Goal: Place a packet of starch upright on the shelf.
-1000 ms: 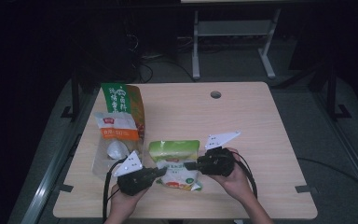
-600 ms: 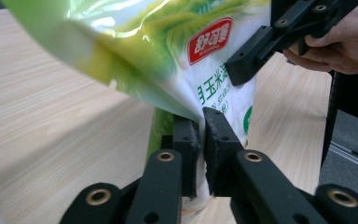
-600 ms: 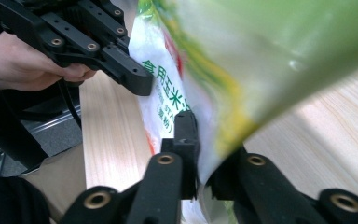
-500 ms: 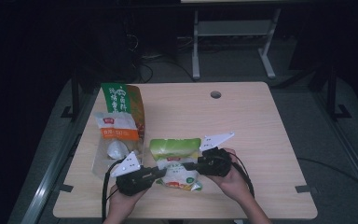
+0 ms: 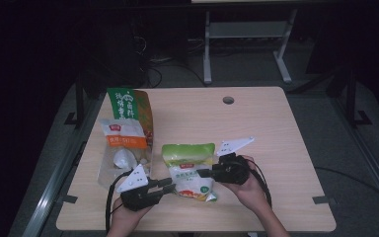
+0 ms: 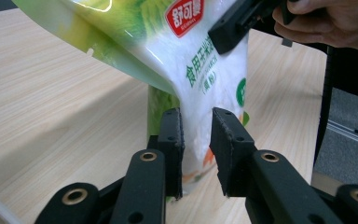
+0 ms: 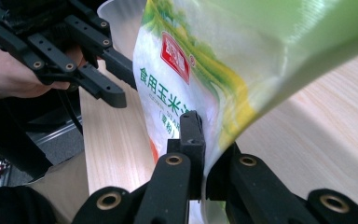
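Forearms enter from the bottom edge of the high view, each hand gripping a black two-jaw tool over a pale wooden table [image 5: 256, 128]. The left gripper [image 5: 170, 183] lies low and points right; the right gripper [image 5: 203, 173] points left. Between them, near the table's front edge, is a glossy green-and-white plastic pouch of white powder [image 5: 190, 165]. To its left, well clear of the work, a tall green paper bag [image 5: 128, 111] lies flat beside a clear pouch with a white-and-orange label [image 5: 121, 148]. A round cable hole [image 5: 228, 100] sits near the far edge.

In the left gripper view, the left gripper [image 6: 196, 149] has its jaws narrowly apart with the pouch's [image 6: 191, 60] lower edge hanging between them. These jaws have just been opening, and a small gap shows on either side of the plastic. The other gripper [image 6: 233, 28], held in a hand [image 6: 326, 23], clamps the pouch higher up.

In the right gripper view, the right gripper [image 7: 209, 154] is pinched tight on the pouch's [image 7: 191, 70] side seam. Its jaws have just been closing. The pouch hangs tilted above the table, and the left gripper [image 7: 100, 74] shows behind it.
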Motion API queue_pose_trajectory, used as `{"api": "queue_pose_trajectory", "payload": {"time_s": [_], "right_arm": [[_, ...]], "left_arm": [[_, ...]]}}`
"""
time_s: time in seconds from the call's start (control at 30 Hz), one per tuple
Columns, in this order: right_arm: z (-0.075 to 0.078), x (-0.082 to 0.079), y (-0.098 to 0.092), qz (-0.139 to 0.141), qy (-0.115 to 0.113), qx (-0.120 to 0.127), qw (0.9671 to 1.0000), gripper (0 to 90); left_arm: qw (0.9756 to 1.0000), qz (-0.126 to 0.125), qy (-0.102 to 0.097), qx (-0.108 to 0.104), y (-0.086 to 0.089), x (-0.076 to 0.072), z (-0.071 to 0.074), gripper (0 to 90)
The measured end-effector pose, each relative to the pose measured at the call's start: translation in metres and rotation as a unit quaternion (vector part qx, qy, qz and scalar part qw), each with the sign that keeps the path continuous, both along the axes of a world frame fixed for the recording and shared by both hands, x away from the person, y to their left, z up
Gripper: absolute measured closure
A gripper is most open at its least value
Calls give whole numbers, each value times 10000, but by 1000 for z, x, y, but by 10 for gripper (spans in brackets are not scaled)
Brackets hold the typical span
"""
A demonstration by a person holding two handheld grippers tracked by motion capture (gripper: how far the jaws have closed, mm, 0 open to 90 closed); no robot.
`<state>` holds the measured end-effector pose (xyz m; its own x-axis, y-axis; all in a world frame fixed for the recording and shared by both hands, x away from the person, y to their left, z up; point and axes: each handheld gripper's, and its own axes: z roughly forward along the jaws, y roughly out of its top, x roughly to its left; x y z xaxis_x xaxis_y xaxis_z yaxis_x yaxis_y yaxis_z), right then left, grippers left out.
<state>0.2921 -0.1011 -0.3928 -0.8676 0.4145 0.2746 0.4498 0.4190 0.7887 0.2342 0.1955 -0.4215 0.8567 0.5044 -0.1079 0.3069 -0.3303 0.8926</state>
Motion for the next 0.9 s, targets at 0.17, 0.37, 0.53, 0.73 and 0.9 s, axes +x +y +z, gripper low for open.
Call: {"api": "queue_pose_trajectory", "payload": {"time_s": [0.17,0.37,0.53,0.73,0.9], "right_arm": [[3,1,-7,-93,0,59,9999,886],[6,2,-12,-166,0,118,9998,888],[10,5,-13,-166,45,193,9997,890],[17,11,-8,-128,58,200,9997,891],[26,17,0,-86,31,183,9998,891]], "left_arm": [[10000,-72,-31,14,0,-2,1,727],[9998,-207,-12,-36,-2,-6,1,715],[9989,-462,-7,-17,-6,-14,2,674],[9974,-713,43,-17,-10,-24,3,626],[9959,-901,41,53,-15,-30,4,594]]}}
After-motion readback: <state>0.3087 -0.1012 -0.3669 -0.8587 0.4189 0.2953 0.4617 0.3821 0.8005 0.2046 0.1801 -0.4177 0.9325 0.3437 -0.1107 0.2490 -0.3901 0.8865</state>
